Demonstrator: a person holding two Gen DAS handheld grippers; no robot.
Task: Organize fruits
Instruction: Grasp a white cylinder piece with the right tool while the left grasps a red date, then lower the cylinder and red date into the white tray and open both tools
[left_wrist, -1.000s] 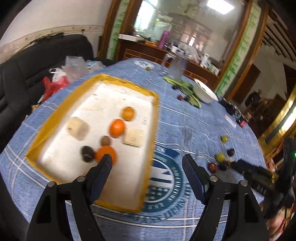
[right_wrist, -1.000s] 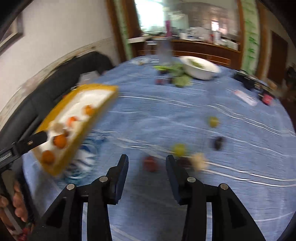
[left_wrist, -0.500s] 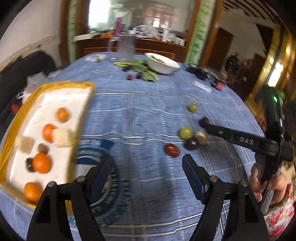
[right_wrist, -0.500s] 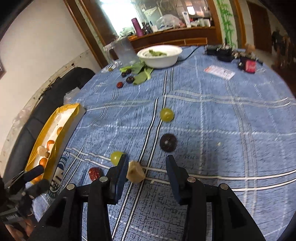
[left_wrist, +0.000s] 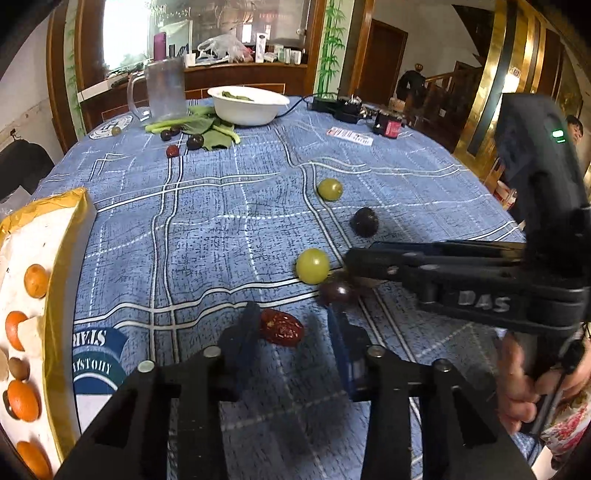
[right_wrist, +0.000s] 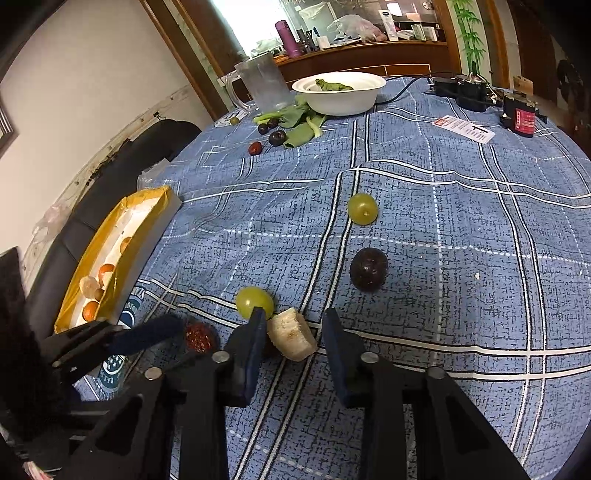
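In the left wrist view my left gripper (left_wrist: 293, 334) hangs low over the blue cloth, jaws closing around a red date (left_wrist: 282, 326). One pad touches the date and a gap shows at the other. In the right wrist view my right gripper (right_wrist: 295, 334) is closing around a pale banana piece (right_wrist: 291, 334), with a sliver of cloth still beside one pad. A dark fruit (left_wrist: 338, 291) lies just under the right gripper's fingers (left_wrist: 369, 262). Loose on the cloth are two green grapes (right_wrist: 255, 301) (right_wrist: 362, 208) and a dark plum (right_wrist: 368, 269). The yellow-rimmed tray (left_wrist: 62, 258) at left holds several oranges.
At the table's far side stand a white bowl (left_wrist: 247, 105) of greens, a clear jug (left_wrist: 164, 88), leaves and a few dark fruits (left_wrist: 194, 141). A power strip (right_wrist: 460, 92), a red box (right_wrist: 521, 118) and a card lie far right. A hand (left_wrist: 524, 387) grips the right tool.
My left gripper swung right from over the tray to the red date and its jaws narrowed. My right gripper sank onto the banana piece and its jaws also narrowed.
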